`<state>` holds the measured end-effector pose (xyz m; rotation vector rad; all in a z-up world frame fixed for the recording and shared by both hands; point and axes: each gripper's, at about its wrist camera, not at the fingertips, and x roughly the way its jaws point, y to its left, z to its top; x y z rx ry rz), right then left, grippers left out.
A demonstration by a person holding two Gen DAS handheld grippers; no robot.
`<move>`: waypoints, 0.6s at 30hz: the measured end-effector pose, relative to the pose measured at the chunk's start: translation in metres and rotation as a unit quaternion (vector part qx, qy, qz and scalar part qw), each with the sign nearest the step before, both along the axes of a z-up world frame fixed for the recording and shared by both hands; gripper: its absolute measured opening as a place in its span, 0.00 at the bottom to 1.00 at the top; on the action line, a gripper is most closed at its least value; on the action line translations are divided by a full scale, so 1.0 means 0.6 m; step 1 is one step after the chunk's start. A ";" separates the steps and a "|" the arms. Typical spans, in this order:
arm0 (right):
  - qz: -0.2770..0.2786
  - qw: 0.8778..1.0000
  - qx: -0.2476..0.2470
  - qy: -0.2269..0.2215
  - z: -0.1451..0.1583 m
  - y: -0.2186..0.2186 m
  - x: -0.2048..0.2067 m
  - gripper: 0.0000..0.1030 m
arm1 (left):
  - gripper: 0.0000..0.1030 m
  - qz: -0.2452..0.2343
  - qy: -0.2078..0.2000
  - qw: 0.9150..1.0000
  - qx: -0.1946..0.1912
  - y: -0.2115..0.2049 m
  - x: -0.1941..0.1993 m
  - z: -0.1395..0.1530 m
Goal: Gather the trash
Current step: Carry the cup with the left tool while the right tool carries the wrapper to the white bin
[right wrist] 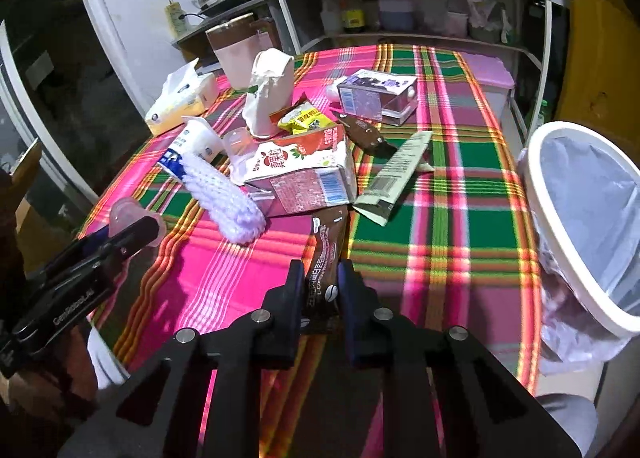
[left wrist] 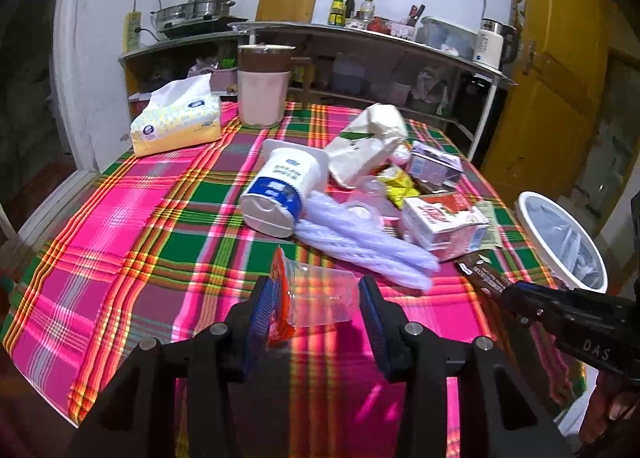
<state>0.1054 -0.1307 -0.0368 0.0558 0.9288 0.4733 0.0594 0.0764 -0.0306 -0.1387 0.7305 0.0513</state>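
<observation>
Left gripper (left wrist: 316,298): fingers clamped on clear, thin-walled plastic cup (left wrist: 320,294), red crinkled wrapper (left wrist: 279,298) apparently pinched alongside.

Right gripper (right wrist: 320,290): fingers closed on brown glossy foil sachet (right wrist: 326,254), held by its near end for carrying.

White round bin with pale liner (right wrist: 576,225) at 3 o'clock off table (right wrist: 440,217).

Remaining cartons, cup, netting heaped at 12 o'clock.
</observation>
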 end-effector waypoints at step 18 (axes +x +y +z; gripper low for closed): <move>-0.042 0.997 0.048 -0.044 0.050 -0.105 -0.045 0.17 | 0.43 -0.109 -0.041 0.993 -0.010 -0.126 -0.003 0.062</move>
